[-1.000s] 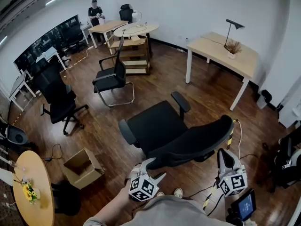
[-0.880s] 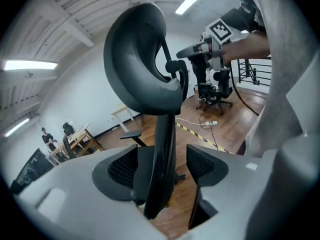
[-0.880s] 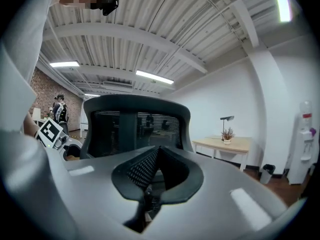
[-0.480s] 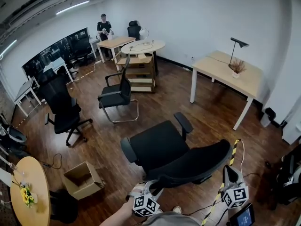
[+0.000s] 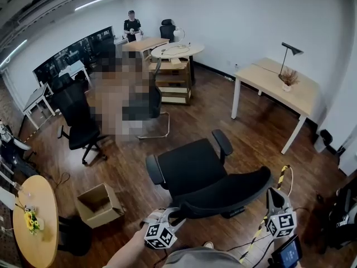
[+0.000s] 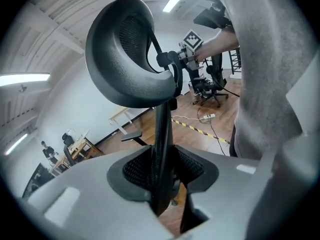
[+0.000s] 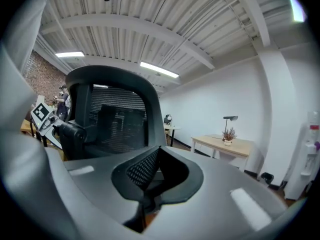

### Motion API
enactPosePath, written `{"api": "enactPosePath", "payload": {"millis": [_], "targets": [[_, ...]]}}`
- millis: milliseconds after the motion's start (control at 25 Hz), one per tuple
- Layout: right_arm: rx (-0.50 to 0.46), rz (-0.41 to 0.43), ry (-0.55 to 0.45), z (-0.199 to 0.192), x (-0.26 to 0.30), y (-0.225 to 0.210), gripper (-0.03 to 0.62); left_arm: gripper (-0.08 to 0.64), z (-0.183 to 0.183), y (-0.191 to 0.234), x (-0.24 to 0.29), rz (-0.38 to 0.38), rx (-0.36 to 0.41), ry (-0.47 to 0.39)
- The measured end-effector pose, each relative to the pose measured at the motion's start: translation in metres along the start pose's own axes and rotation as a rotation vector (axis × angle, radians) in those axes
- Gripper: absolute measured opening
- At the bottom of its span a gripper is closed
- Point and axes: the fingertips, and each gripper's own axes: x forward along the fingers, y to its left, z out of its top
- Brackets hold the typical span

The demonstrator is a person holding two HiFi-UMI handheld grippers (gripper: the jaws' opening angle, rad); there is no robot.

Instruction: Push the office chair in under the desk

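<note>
The black office chair (image 5: 189,163) stands in mid-floor with its backrest (image 5: 226,191) toward me. My left gripper (image 5: 174,214) is at the backrest's left end. In the left gripper view a black mesh strip of the backrest's edge (image 6: 161,134) fills the gap of my left gripper (image 6: 162,176); its jaws have just been closing and the pads press on that strip. My right gripper (image 5: 274,195) is shut and empty by the backrest's right end. In the right gripper view the backrest (image 7: 112,114) rises just beyond my right gripper (image 7: 150,176); contact there is unclear. The light wooden desk (image 5: 281,88) stands at the far right wall.
A lamp (image 5: 290,52) and a small plant (image 5: 288,78) sit on the desk. Other black chairs (image 5: 75,113) stand at the left. A cardboard box (image 5: 99,204) and a round table (image 5: 39,205) are near left. Striped tape (image 5: 279,177) and cables lie on the floor at right.
The left gripper's open fingers have come down and closed round the backrest's left edge. The right gripper has shifted along the backrest's right end. The view has tilted a little.
</note>
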Motion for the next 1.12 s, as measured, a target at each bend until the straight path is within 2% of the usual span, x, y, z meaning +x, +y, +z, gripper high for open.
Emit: {"api": "enactPosePath", "payload": {"millis": [360,600,800,1000,1120], "targets": [[-0.071,0.02,0.046,-0.002,0.01,0.015,0.006,0.129,-0.03,0.013,-0.023,-0.069,0.057,-0.037],[-0.112,-0.024,0.09,-0.006,0.01,0.05,0.006,0.126,-0.06,0.023,-0.042,-0.136,0.121,-0.087],[-0.122,-0.065,0.126,-0.007,0.012,0.085,0.006,0.124,-0.085,0.043,-0.057,-0.193,0.177,-0.126],[-0.186,-0.09,0.16,-0.004,0.011,0.116,0.006,0.124,-0.11,0.064,-0.071,-0.247,0.227,-0.158],[-0.183,-0.126,0.18,-0.005,0.006,0.132,0.006,0.124,-0.127,0.077,-0.077,-0.283,0.254,-0.176]]}}
